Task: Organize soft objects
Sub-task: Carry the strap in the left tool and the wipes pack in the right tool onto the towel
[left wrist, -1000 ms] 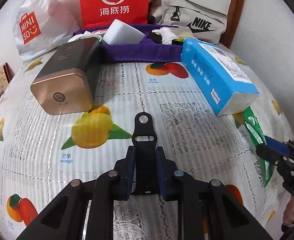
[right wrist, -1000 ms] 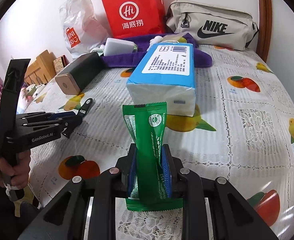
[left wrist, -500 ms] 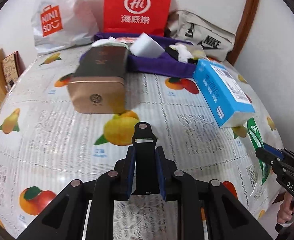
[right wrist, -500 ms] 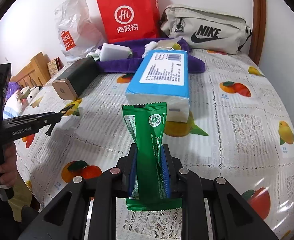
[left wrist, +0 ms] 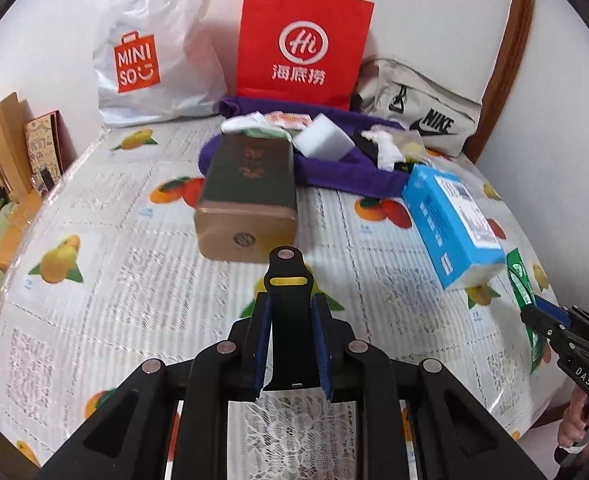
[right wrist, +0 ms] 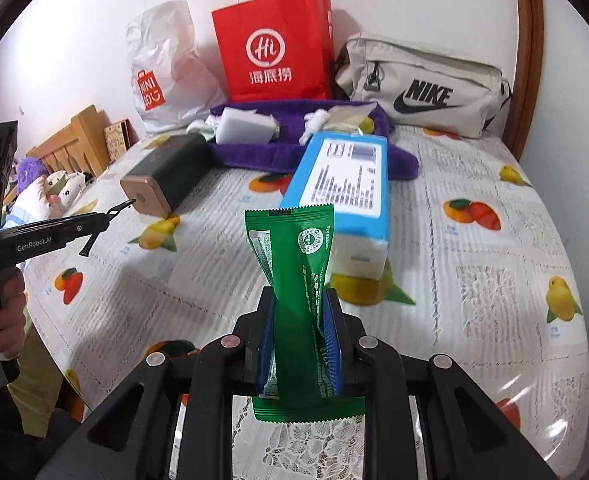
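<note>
Green sachet [right wrist: 300,280] pinched upright in right hand-held gripper [right wrist: 299,344].

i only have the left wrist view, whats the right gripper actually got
Observer: The right gripper is shut on a green sachet, which sticks up past its fingertips.
Operator: any label on that sachet
Observer: A round white seal sits near its top, facing the right wrist camera; I can't read the print.
Operator: what does my left gripper look like from over there
Observer: The left gripper is side-on, with a thin black strap poking out toward the bronze end of the dark tin.
Operator: anything off the table edge i cant see
Observer: Plush toys lie beyond the table's left side, one purple on top.
</note>
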### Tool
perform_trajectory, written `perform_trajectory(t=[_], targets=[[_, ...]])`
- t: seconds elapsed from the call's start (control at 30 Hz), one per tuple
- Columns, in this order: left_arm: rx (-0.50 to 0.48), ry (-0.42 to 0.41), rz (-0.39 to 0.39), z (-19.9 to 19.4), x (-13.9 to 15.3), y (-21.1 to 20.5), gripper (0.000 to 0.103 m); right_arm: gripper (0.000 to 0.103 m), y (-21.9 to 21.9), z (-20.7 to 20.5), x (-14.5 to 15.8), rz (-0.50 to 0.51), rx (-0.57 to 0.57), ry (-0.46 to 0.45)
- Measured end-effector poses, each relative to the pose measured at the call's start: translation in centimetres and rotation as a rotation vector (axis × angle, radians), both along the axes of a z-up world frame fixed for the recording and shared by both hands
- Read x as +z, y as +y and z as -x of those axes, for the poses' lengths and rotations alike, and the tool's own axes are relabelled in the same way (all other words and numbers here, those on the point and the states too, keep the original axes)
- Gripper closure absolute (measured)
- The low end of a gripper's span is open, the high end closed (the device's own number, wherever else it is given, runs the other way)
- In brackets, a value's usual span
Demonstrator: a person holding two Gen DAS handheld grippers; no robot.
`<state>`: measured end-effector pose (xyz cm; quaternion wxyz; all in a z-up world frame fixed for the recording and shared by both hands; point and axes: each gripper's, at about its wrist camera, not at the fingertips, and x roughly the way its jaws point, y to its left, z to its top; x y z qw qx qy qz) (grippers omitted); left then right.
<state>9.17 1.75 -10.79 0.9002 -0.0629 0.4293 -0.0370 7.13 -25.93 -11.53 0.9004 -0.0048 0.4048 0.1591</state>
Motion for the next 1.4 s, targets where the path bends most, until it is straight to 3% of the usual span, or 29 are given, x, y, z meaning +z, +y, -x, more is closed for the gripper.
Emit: perform_trajectory(t=[0.57,1.4], targets=[[0.026,-0.056,0.007,-4.7,3.8,1.4,0.083,0.080,0.7,-5.8,4.0,-0.004,0.029,-0.070],[0.031,-0.062,0.026,-14.9,4.9,1.7,0.083,0.080,2.4,-20.0,4.4,-0.015,0.041,-0.058]])
